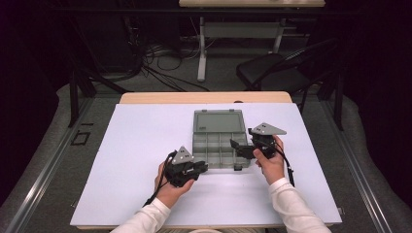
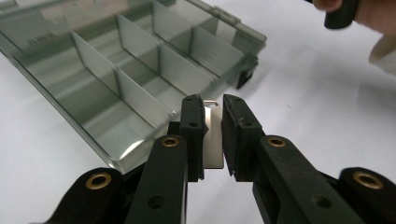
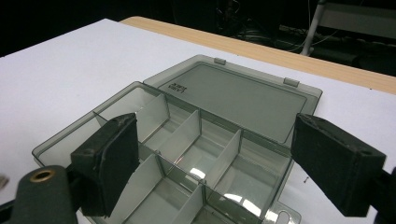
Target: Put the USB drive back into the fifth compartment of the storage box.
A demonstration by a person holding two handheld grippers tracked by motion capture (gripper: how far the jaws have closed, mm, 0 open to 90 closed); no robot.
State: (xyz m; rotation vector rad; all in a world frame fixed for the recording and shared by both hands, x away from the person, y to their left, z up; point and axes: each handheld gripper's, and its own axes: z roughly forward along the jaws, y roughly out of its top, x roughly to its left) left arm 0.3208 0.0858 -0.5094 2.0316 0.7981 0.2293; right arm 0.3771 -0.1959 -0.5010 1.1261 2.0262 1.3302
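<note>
**A:** White desk (image 1: 145, 160) under you, dark room with a folding chair (image 1: 282, 68) behind. What am I working with?

**B:** Your left hand-held gripper (image 2: 212, 135) is nearly closed on a small flat metal plate (image 2: 213, 140), pinched upright between the pads, just off the near edge of the open compartment box (image 1: 218, 141). The box sits mid-desk, lid (image 3: 233, 98) folded flat away from you, every cell that can be seen bare.

**A:** And how do I place it well?

**B:** I'd judge the plate is headed for a cell. Keep it upright, carry it over the near wall, and lower it clear of the dividers (image 2: 140, 100) before you ease the jaws apart.

**A:** My other hand?

**B:** Your right hand-held gripper (image 3: 215, 158) stands wide open with nothing between the pads, hovering at the box's right side (image 1: 243, 148); let it steady the box if it slides.

**A:** Which view helps most?

**B:** From the left gripper view you can read the plate itself; from above it is too small to make out. From the right gripper view you get the lid's hinge tabs and the cells' floors.
</note>
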